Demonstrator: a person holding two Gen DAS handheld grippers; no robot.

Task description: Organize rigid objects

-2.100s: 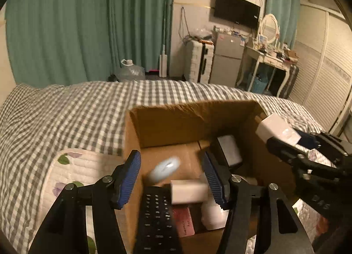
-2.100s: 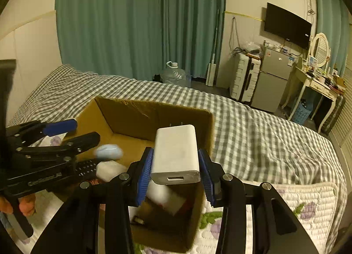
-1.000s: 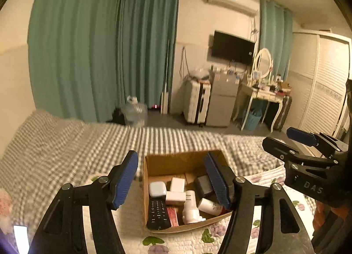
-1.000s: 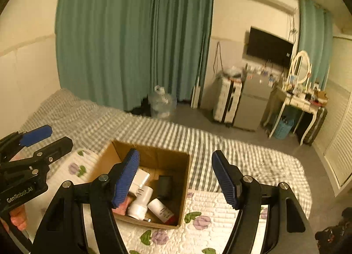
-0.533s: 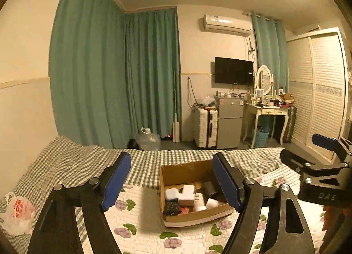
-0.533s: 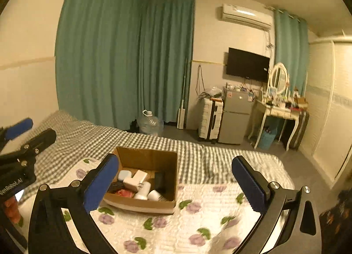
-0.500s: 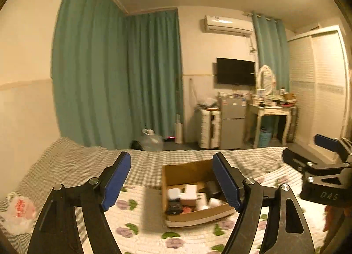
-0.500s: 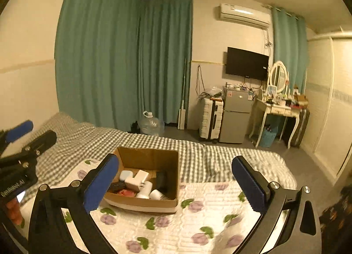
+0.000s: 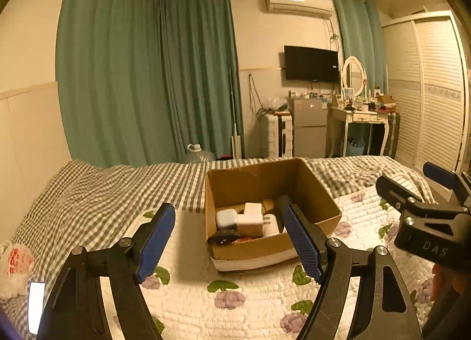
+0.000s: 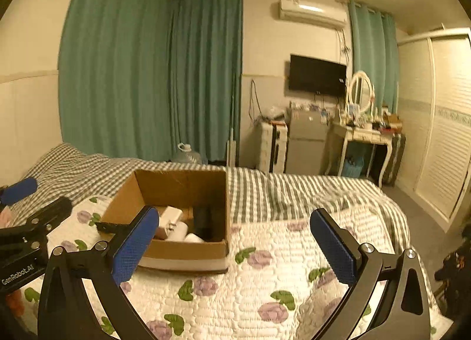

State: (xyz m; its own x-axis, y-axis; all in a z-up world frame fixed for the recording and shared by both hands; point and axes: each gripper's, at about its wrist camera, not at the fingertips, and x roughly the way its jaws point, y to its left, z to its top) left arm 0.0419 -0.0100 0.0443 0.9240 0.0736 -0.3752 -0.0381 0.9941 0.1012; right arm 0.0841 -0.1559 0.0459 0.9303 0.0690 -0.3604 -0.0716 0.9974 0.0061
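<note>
- Compared with two seconds before, both claws had pulled well back from the cardboard box (image 9: 312,190): then they hovered right over it and the right claw pinched a white charger, whereas now the whole box showed on the bed, and that claw held nothing.
- Left claw (image 9: 232,240): its blue pads (image 9: 156,237) were spread wide apart with nothing between them. The box lay past the tips at about 12 o'clock, near the right-hand pad and well clear of contact.
- Beside the left claw, at 9 o'clock in the left wrist view, a crumpled plastic bag (image 9: 14,263) and a lit phone (image 9: 36,306) rested on the bed.
- The box stood open on the floral quilt (image 9: 235,304), backed against the checked blanket (image 9: 97,192). It was brown, shallow and flapless on top.
- Inside it sat a rounded white case (image 9: 226,217), two white charger blocks (image 9: 250,220) and a black remote (image 9: 223,237) at the near-left corner; the rest was too crowded to name.
- Right claw (image 10: 235,247): its pads (image 10: 332,254) were likewise spread wide, gripping nothing. In its own view the box (image 10: 182,184) lay at about 11 o'clock, just behind the left-hand pad and apart from it.
- In the right wrist view a black block (image 10: 203,219) stood against the box's right wall.
</note>
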